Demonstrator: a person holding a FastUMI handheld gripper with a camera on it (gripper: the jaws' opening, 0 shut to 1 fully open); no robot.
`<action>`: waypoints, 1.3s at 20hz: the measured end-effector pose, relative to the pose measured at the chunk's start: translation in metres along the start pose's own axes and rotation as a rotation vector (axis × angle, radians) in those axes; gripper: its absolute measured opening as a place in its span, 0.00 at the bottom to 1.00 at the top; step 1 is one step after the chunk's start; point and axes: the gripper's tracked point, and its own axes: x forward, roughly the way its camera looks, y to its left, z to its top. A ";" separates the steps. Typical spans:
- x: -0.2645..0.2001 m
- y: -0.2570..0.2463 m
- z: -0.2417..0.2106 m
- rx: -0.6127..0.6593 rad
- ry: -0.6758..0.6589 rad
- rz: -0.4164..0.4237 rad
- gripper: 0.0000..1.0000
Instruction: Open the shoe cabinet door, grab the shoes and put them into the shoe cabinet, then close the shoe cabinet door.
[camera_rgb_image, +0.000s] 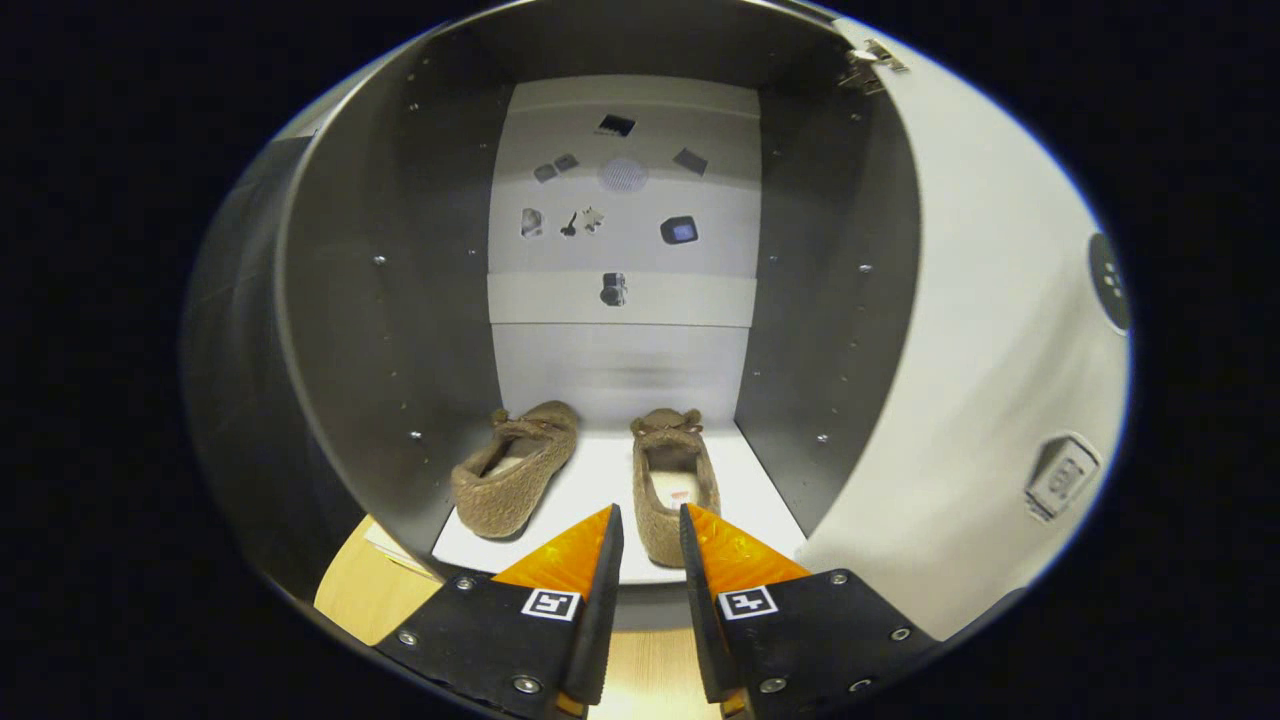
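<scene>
Gripper: your gripper (650, 520) sits at the front lip of the shoe cabinet (390, 300), fingers parted by a narrow gap, pinching nothing.
Right shoe: the right shoe (675, 480) lies on the cabinet's white floor, its heel showing just beyond your fingertips, toe toward the back wall.
Left shoe: the left shoe (515, 470) rests beside it, apart, angled toward the cabinet's left wall.
Door: the cabinet door (980, 380) stands swung open on the cabinet's right.
Back wall: small dark marks you cannot make out.
</scene>
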 end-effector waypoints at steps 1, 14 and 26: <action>-0.018 0.001 0.000 0.008 -0.013 0.004 0.36; -0.233 -0.013 -0.016 0.075 -0.166 -0.024 0.40; -0.324 -0.053 -0.046 0.067 -0.206 -0.101 0.51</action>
